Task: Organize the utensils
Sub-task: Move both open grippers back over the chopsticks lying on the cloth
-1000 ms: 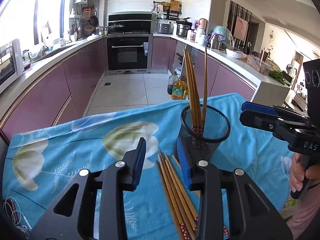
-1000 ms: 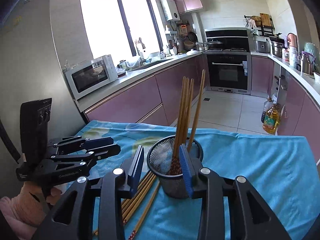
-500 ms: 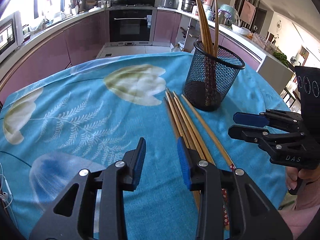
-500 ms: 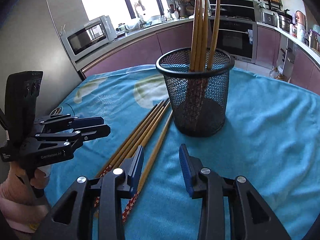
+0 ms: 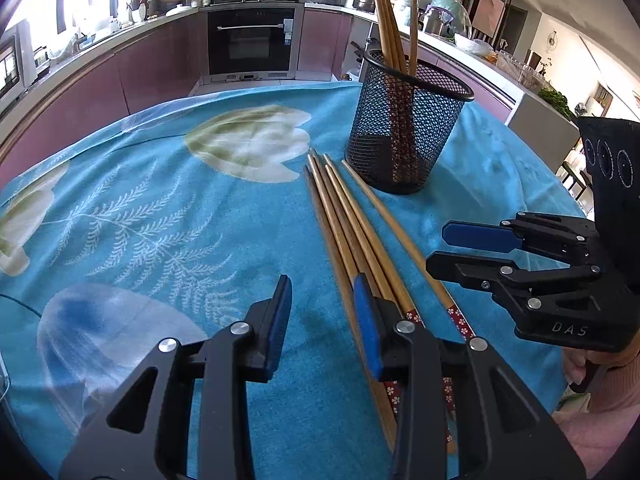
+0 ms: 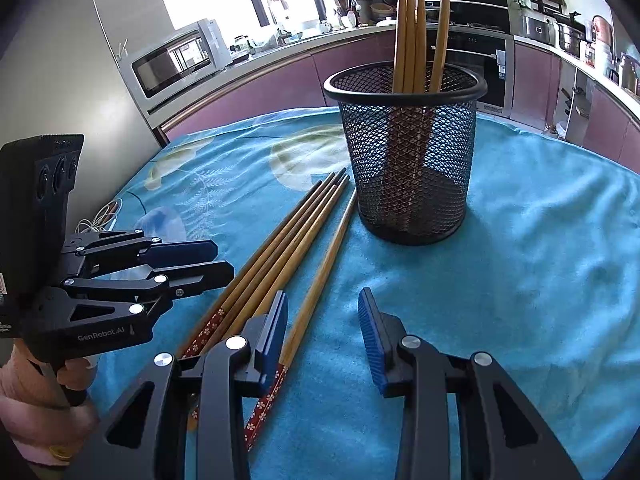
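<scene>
Several wooden chopsticks [image 5: 352,224] with red flowered ends lie side by side on the blue flowered tablecloth [image 5: 160,208]; they also show in the right wrist view [image 6: 288,256]. A black mesh holder [image 5: 404,128] stands upright behind them with several chopsticks standing in it; it also shows in the right wrist view [image 6: 408,152]. My left gripper [image 5: 322,312] is open and empty, low over the cloth, its right finger over the lying chopsticks. My right gripper [image 6: 322,328] is open and empty over their red ends. Each gripper shows in the other's view, the right [image 5: 456,248] and the left [image 6: 216,260].
The table sits in a kitchen with purple cabinets, an oven [image 5: 252,40] beyond the far edge and a microwave [image 6: 176,60] on the left counter. A thin white cable [image 6: 100,216] lies at the cloth's left edge.
Both grippers have come down from above the holder and drawn back to the near ends of the lying chopsticks. Both stayed open and empty.
</scene>
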`<state>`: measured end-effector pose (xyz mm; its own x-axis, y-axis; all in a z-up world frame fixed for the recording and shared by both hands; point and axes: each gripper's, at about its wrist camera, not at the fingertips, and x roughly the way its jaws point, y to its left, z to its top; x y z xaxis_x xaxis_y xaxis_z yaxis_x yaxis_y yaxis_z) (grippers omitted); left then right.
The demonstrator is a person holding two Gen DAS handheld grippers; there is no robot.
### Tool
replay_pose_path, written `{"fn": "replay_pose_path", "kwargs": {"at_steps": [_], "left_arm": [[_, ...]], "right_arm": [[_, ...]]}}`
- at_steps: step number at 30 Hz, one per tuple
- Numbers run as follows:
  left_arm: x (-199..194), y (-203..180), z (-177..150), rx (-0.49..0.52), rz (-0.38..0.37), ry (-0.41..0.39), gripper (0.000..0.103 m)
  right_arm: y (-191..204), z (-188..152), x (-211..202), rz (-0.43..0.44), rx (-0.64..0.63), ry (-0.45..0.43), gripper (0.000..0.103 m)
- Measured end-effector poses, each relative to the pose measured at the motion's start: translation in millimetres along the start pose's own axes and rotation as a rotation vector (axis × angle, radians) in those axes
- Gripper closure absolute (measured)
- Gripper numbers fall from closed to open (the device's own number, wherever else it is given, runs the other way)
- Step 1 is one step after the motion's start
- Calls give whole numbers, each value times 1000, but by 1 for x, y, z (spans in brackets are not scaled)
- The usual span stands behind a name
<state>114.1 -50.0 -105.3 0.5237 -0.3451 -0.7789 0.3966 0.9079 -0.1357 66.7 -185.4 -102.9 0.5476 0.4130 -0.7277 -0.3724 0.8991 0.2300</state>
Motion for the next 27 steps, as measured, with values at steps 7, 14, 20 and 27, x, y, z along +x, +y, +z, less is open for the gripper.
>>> {"fn": "replay_pose_path", "kwargs": {"at_steps": [7, 14, 20, 27], "left_arm": [[6, -1, 0, 0, 2, 11, 72], [6, -1, 0, 3, 11, 9, 70], [9, -3, 2, 12, 26, 10, 69], [10, -8, 2, 36, 45, 7, 71]], "right_arm": [[6, 2, 5, -5, -9, 6, 69], [6, 2, 7, -6, -9, 10, 69], [5, 3, 10, -12, -8, 16, 69], [6, 4, 11, -13, -9, 18, 69]]}}
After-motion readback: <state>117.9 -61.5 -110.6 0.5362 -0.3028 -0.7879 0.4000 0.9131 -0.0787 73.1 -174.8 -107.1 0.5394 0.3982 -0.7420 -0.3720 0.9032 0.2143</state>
